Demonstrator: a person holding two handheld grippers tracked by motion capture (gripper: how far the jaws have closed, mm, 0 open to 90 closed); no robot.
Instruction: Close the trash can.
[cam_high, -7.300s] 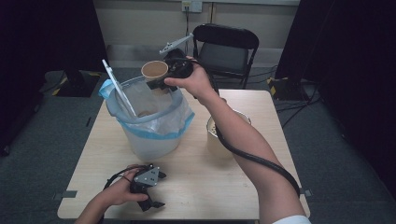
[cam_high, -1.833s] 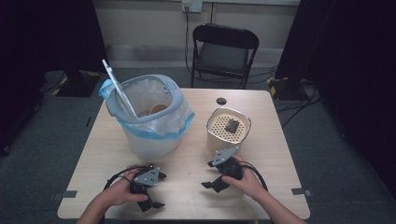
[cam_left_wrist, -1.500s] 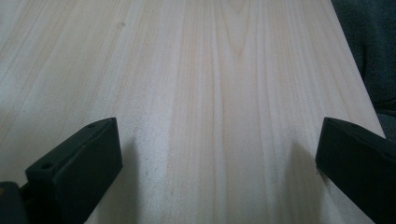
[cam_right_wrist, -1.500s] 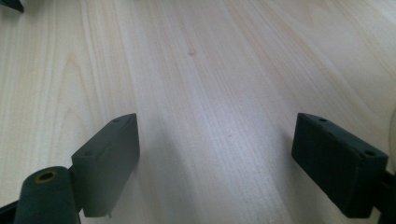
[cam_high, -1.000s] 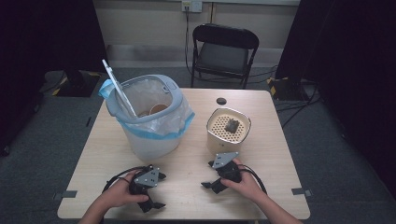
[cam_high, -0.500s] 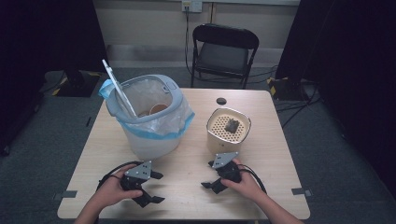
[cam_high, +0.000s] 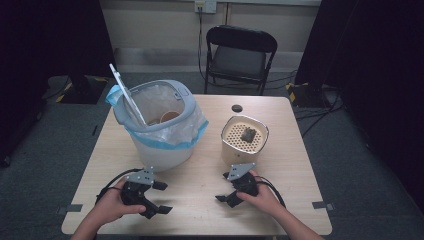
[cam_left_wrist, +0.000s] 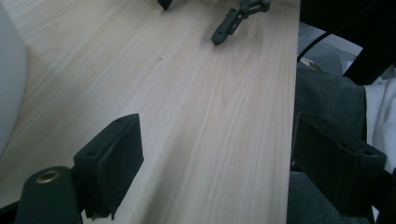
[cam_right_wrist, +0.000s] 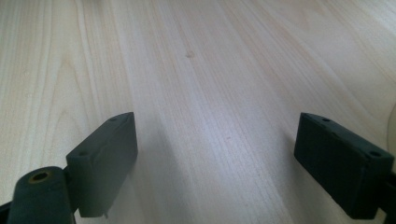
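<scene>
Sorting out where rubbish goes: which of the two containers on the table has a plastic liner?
The larger bin at the table's left: a clear bag with blue trim folds over its rim. The smaller beige container beside it has none.

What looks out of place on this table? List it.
Little stands out. The lined bin holds a paper cup, and a flat white strip leans out over its rim. A dark object sits atop the perforated container. Both grippers, left and right, rest open on the table. No spill visible.

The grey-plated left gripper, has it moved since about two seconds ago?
Yes. The left gripper has turned so its open jaws point right toward the right gripper, no longer angled toward the white lined bin.
</scene>
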